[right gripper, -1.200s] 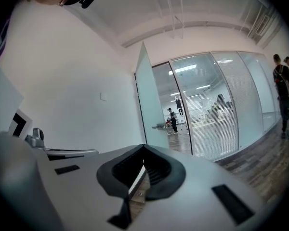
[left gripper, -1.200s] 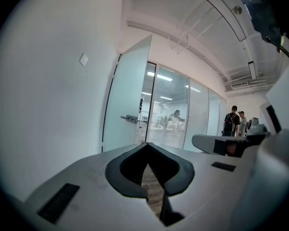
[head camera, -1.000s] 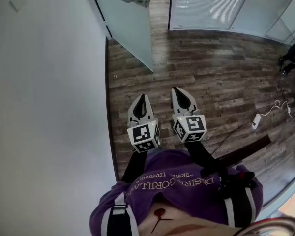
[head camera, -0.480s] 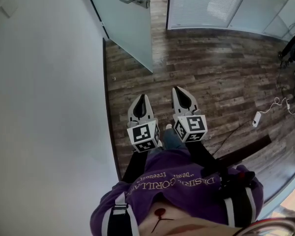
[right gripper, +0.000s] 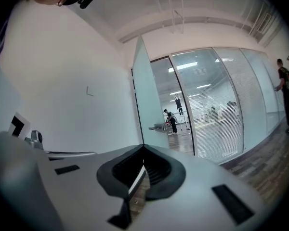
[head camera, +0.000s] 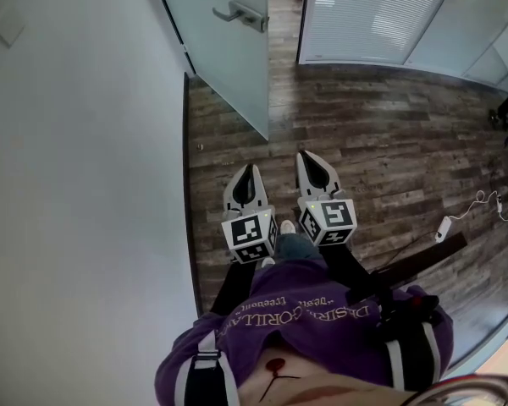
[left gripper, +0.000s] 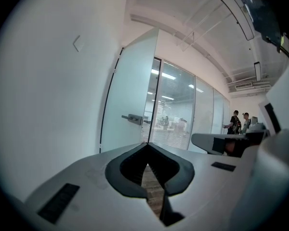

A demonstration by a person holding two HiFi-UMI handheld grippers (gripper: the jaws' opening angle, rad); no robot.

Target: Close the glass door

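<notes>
The glass door (head camera: pixel 229 49) stands open, a frosted panel swung out from the white wall (head camera: pixel 85 184) over the floor. Its metal lever handle (head camera: pixel 241 13) is near its free edge. In the head view both grippers are held side by side short of the door, apart from it and touching nothing.

The left gripper (head camera: pixel 248 169) points toward the door's lower free corner. Its jaws are clenched tip to tip with nothing between them. In the left gripper view the door's lever sits above and left of those closed tips (left gripper: pixel 147 146).

The right gripper (head camera: pixel 307 155) lies just right of the left one and points a little past the door's free edge. Its jaws also meet at the tips (right gripper: pixel 143 148) and grip nothing. In its view the door's edge rises straight ahead above them.

Below the door runs a dark wood-plank floor (head camera: pixel 389 142). Right of the door is a glass partition with white blinds (head camera: pixel 364 15). Far right of the door a white cable with a small block, probably a power adapter (head camera: pixel 443 227), lies on the planks.

Beyond the doorway the right gripper view shows a small figure on a ladder (right gripper: pixel 177 105). A person (right gripper: pixel 285 90) stands well right of the door by the glass wall.
</notes>
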